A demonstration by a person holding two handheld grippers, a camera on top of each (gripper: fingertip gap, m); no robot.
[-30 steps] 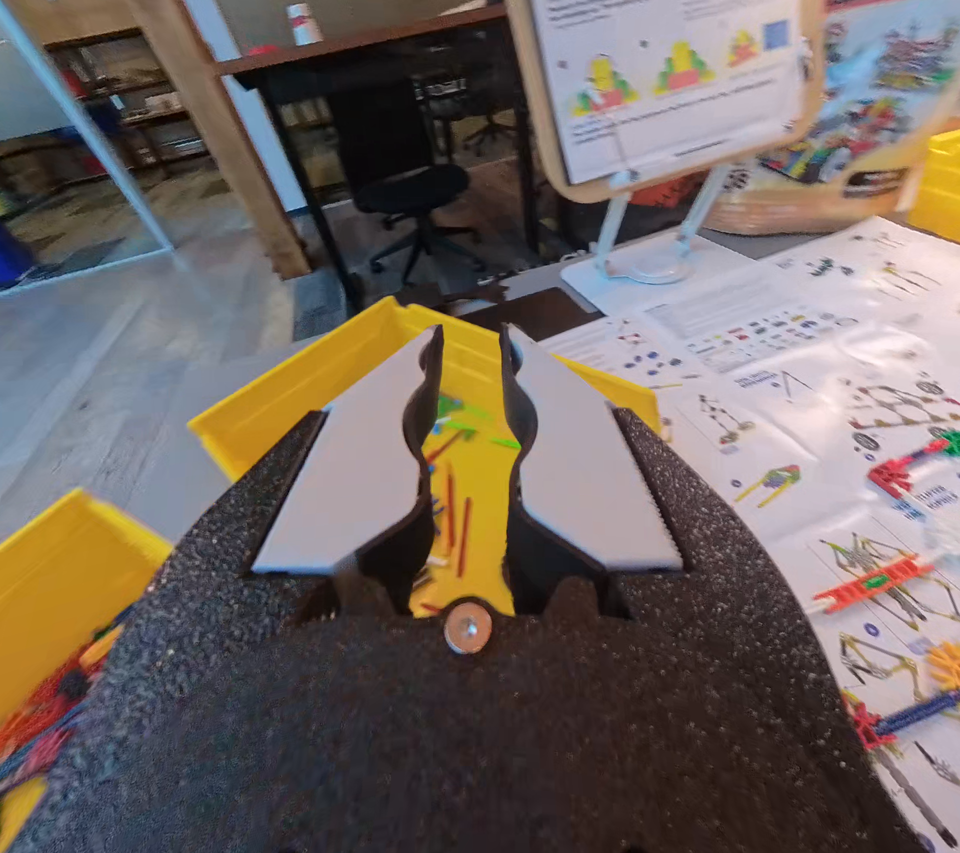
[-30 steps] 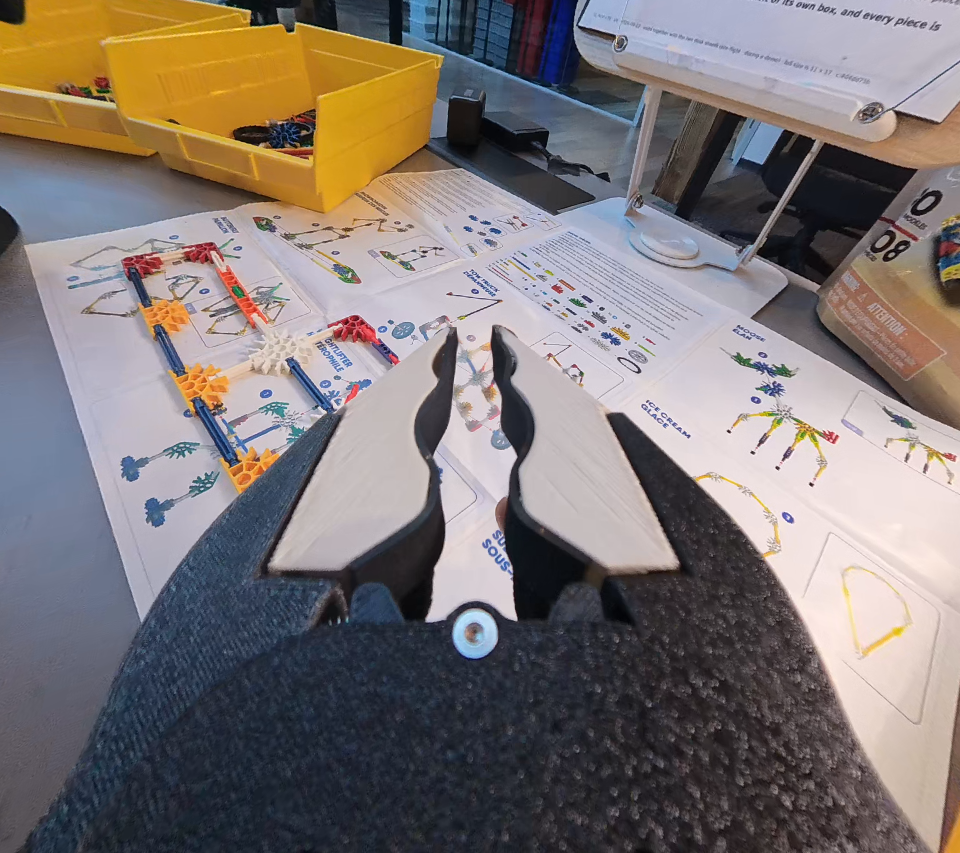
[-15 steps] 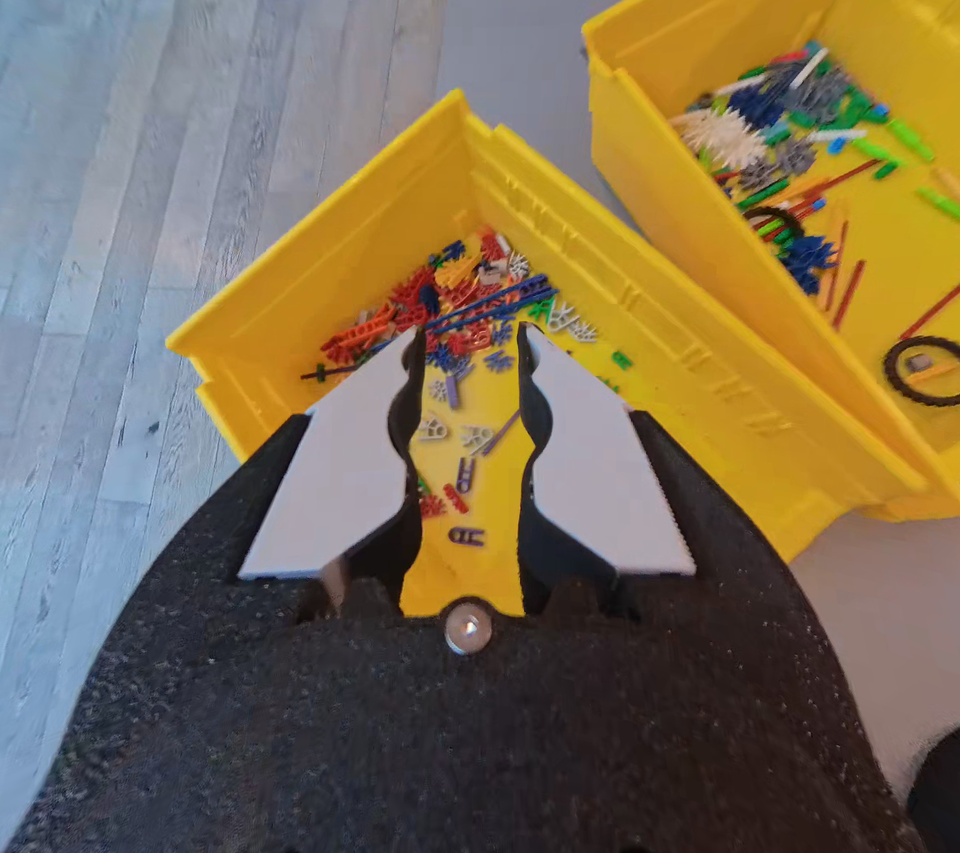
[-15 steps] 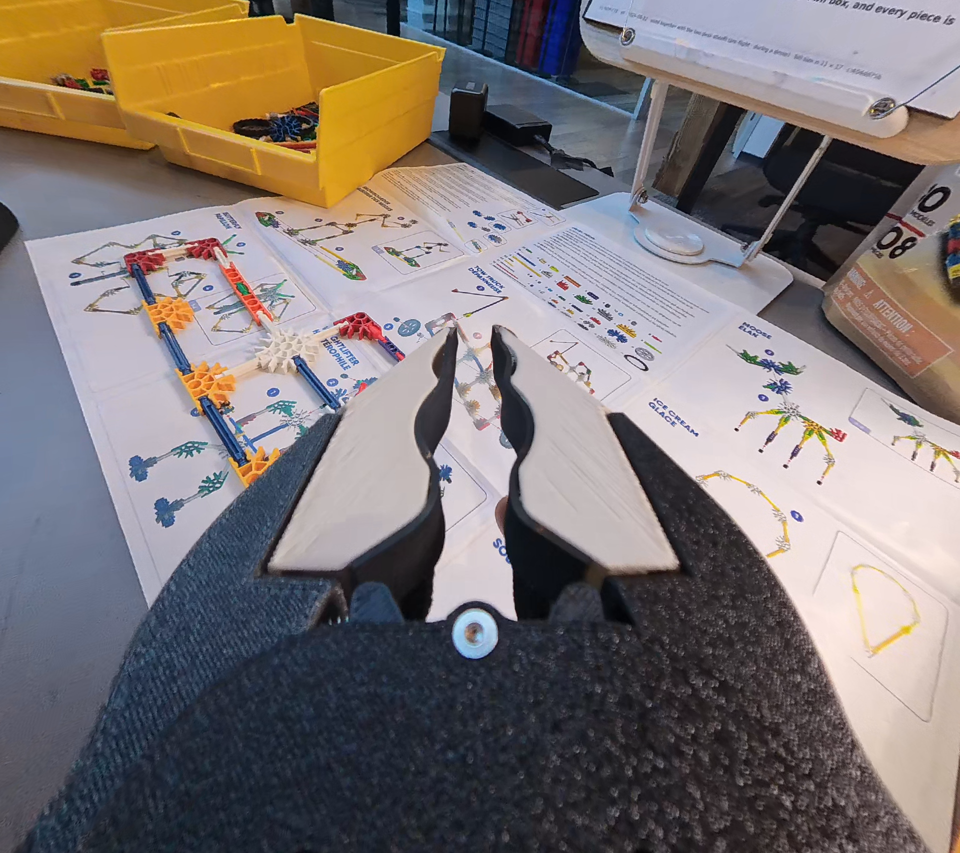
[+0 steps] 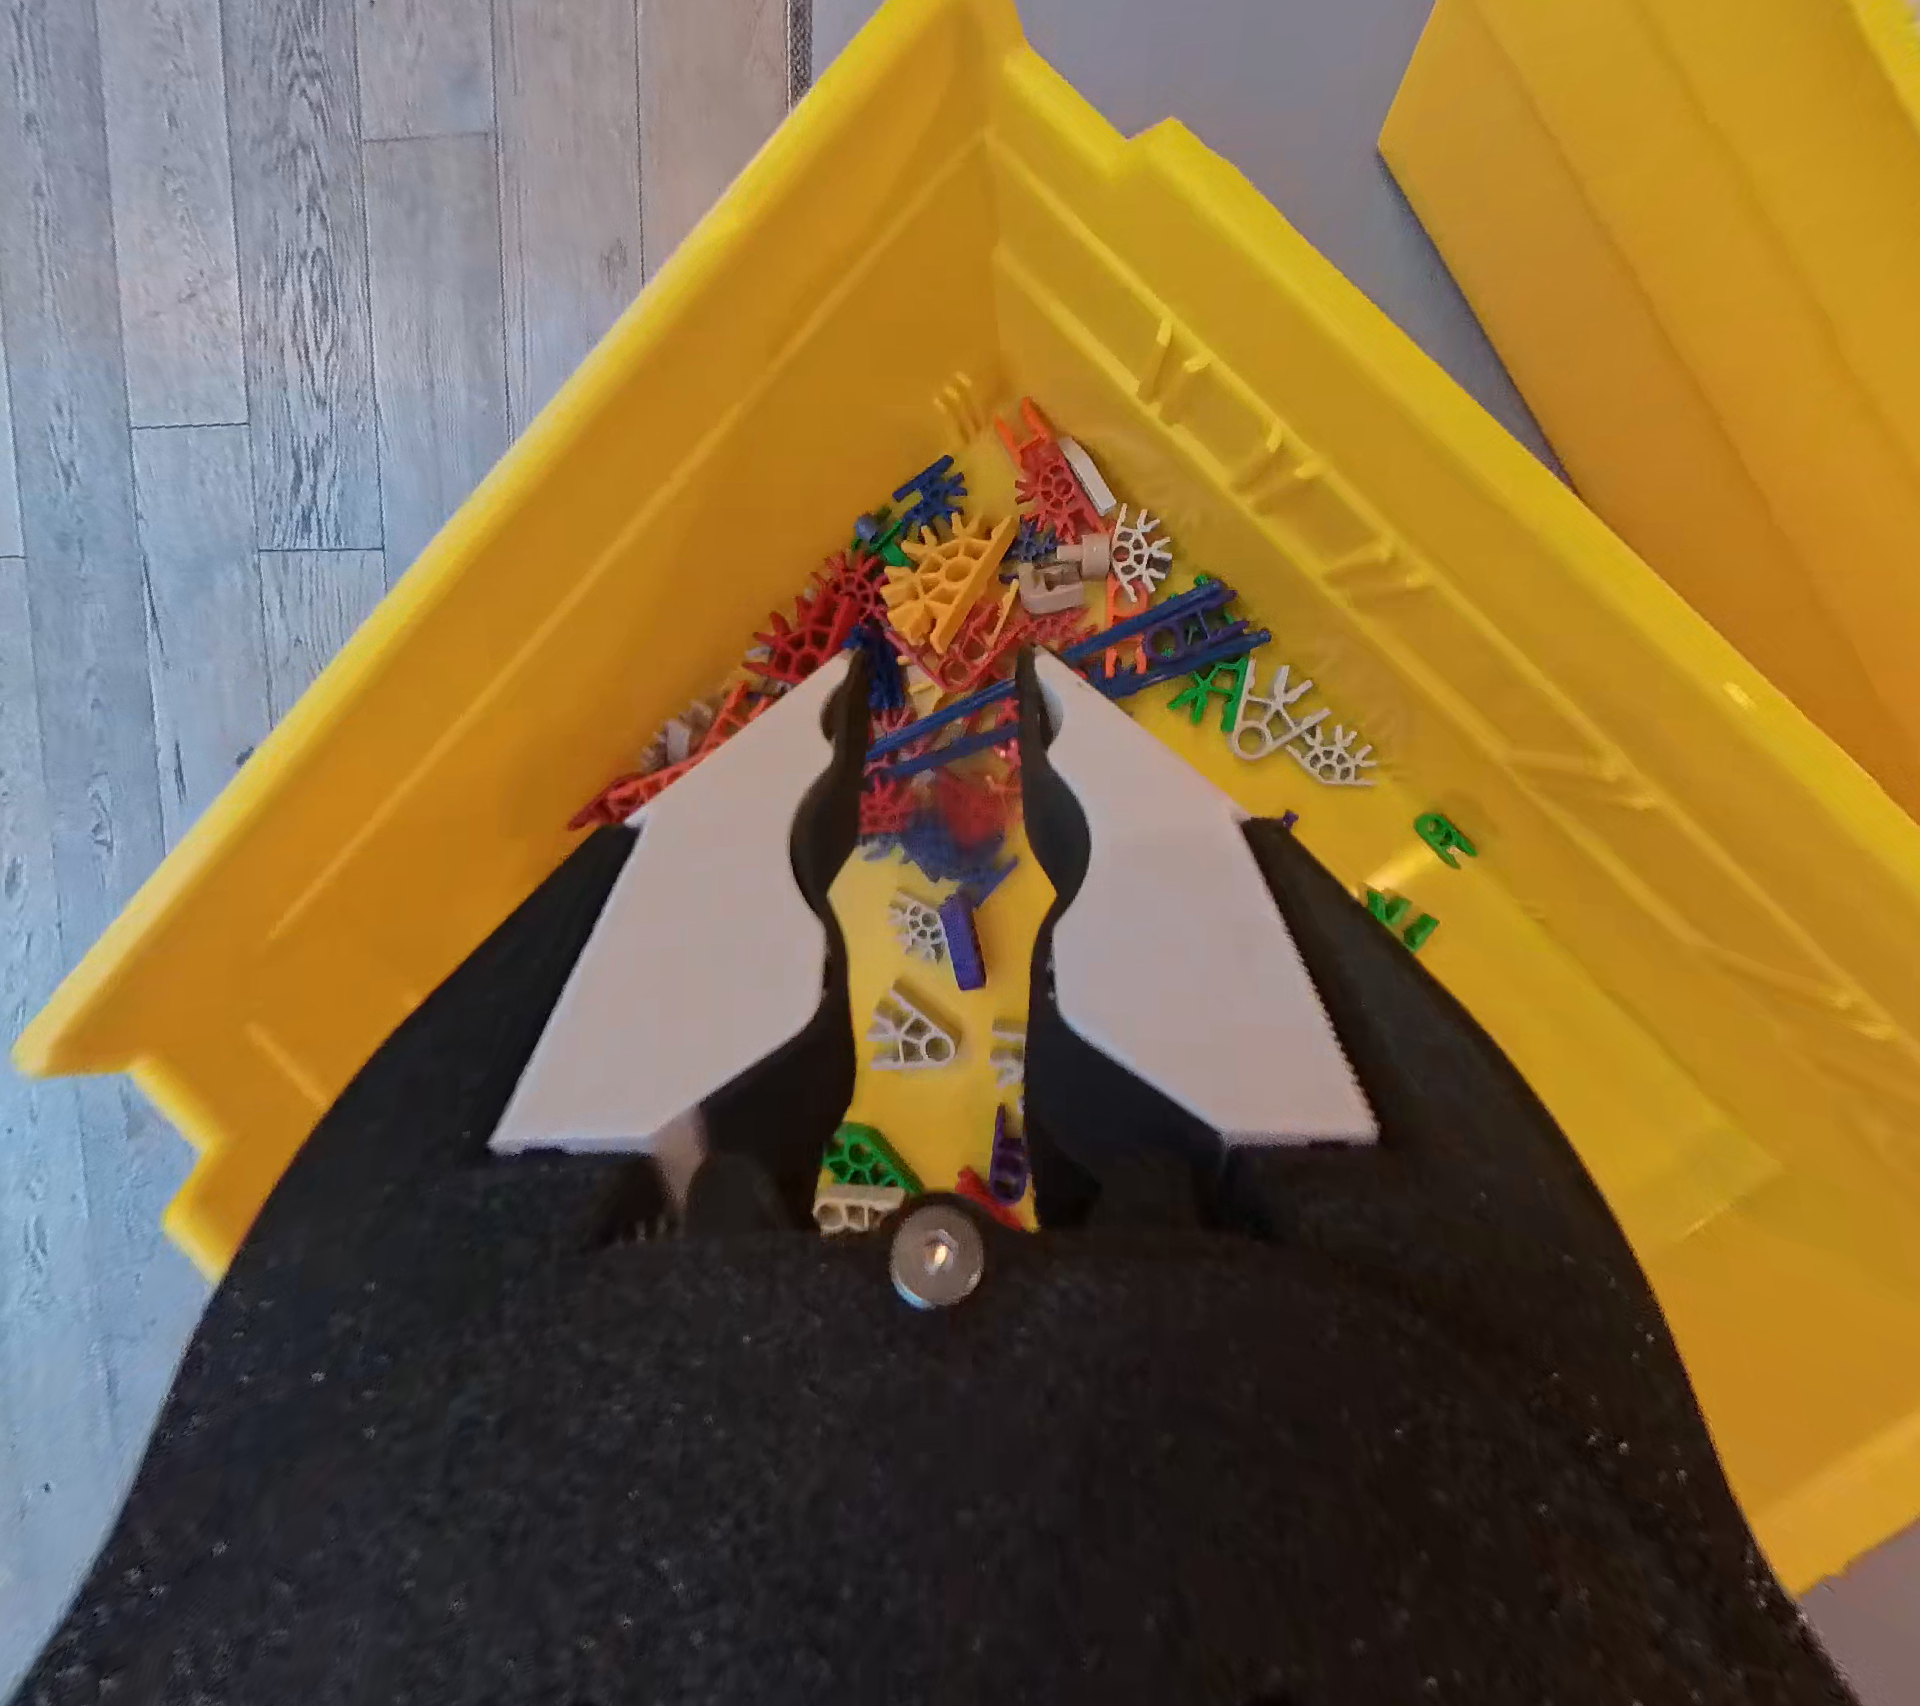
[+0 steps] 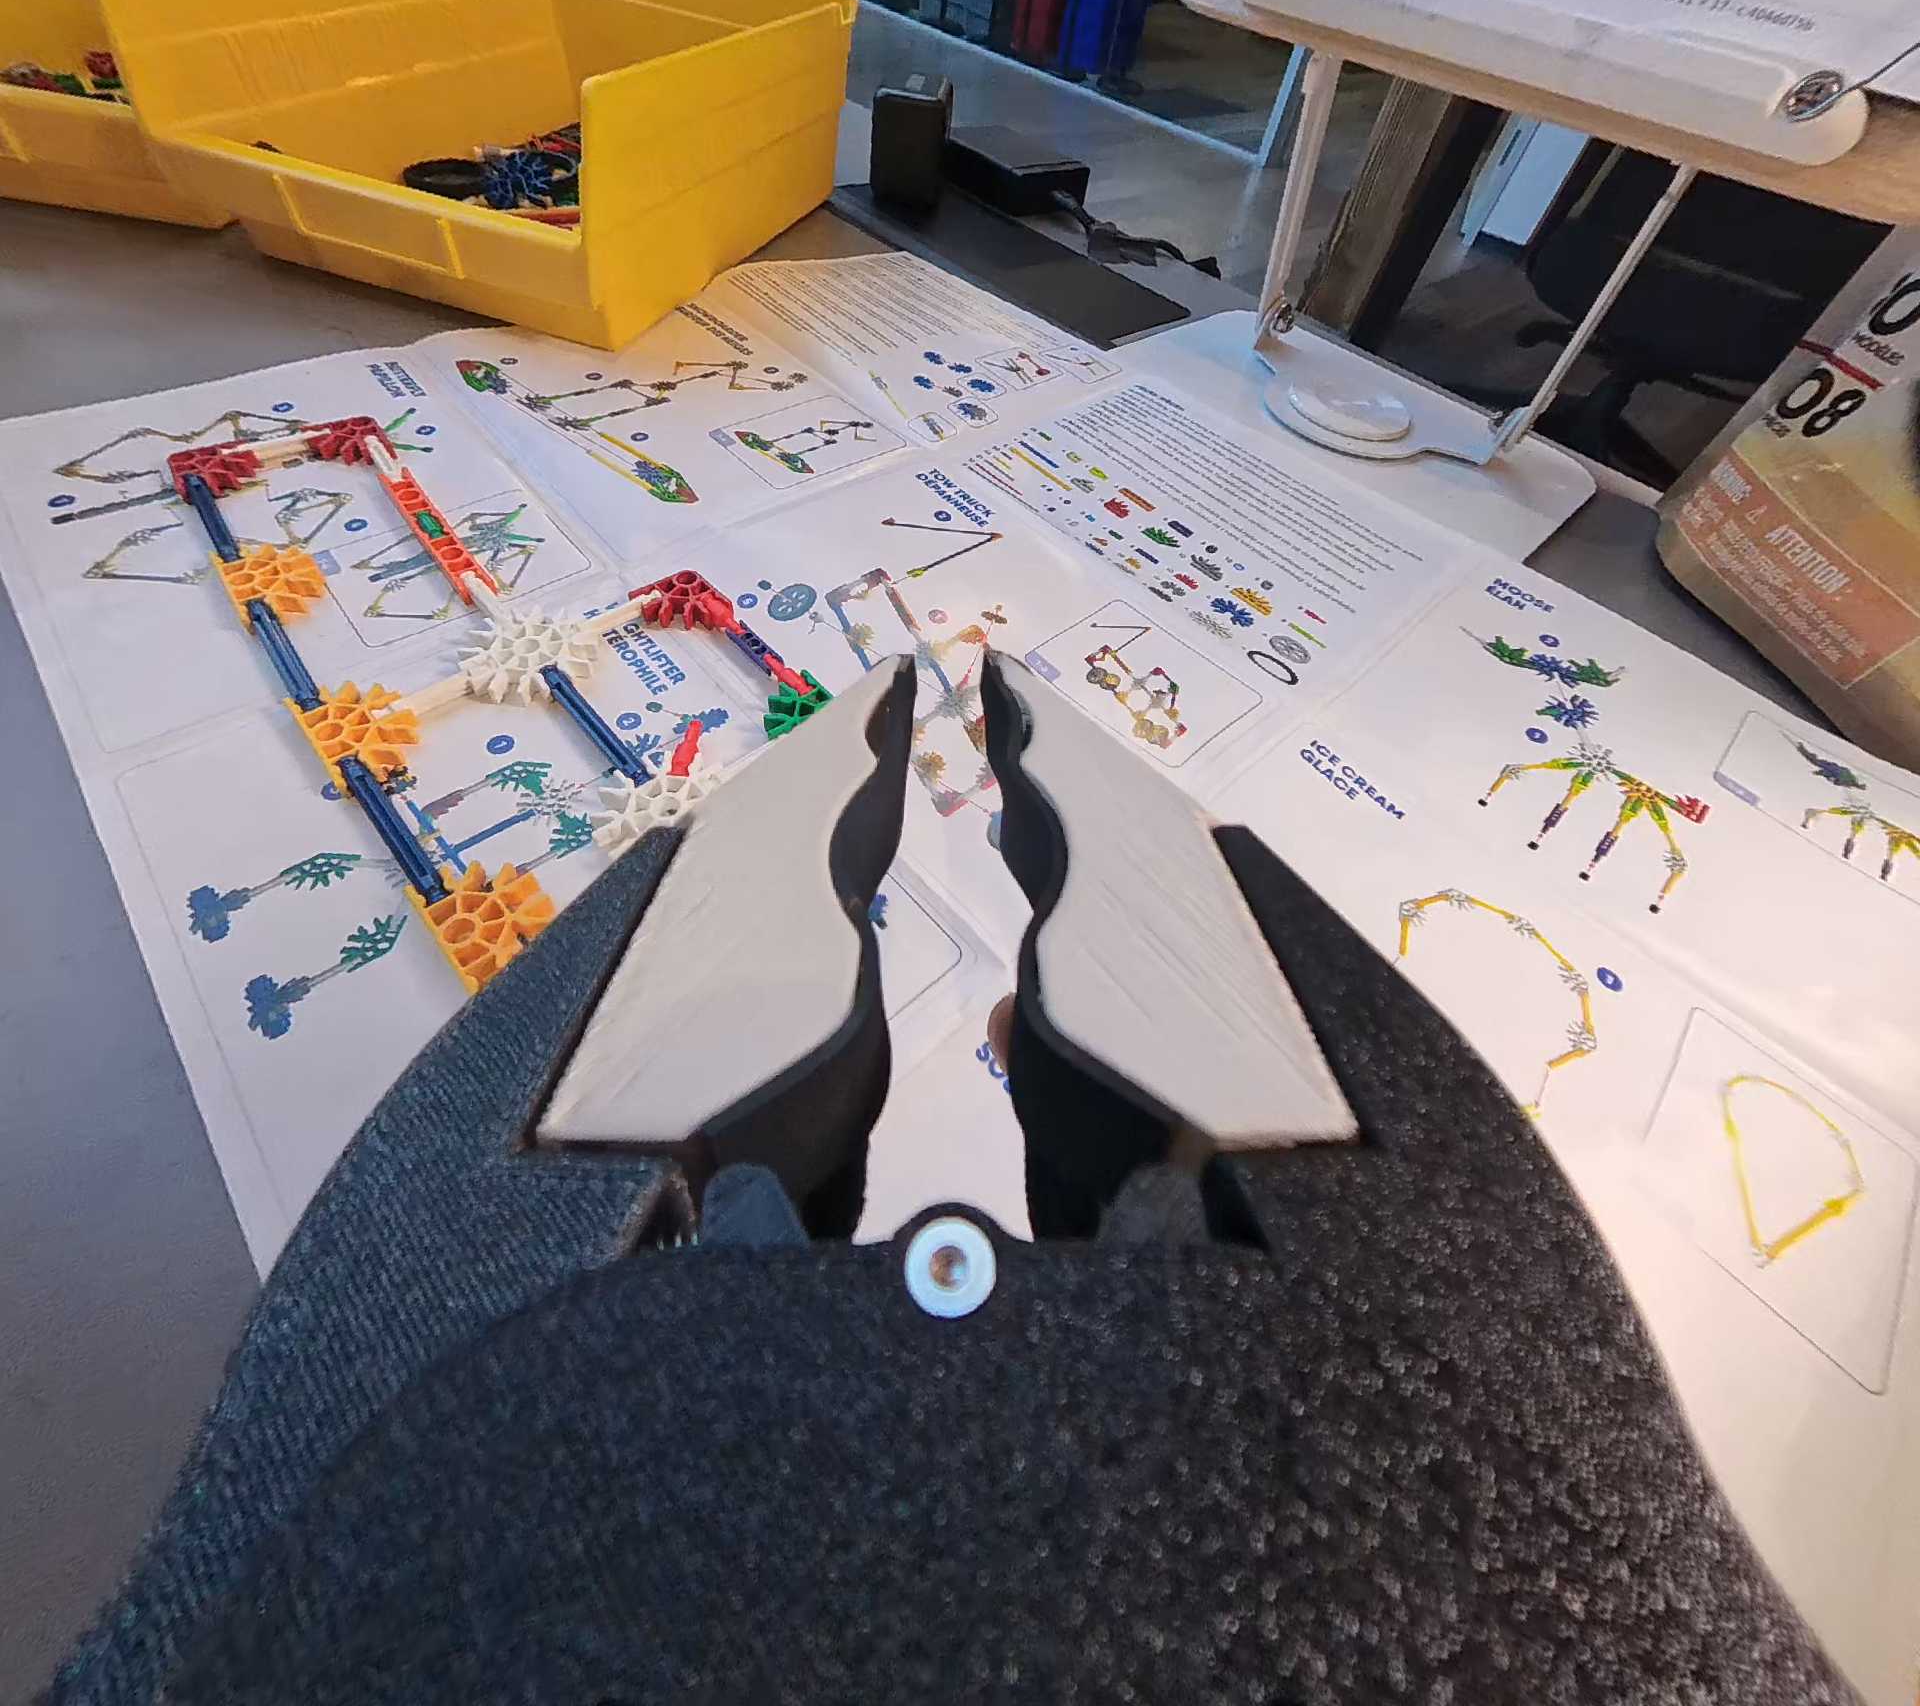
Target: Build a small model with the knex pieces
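The left tool, parted and empty, hangs above mixed pieces in a yellow bin. The right tool, slightly parted and empty, hovers over an instruction sheet near a partly built model.

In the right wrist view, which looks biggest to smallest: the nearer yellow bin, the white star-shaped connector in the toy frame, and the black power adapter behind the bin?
1. Nearer yellow bin, clearly largest.
2. Black power adapter.
3. White star-shaped connector.
The last two look alike, and the adapter sits farther from the camera, so their order is unsure.
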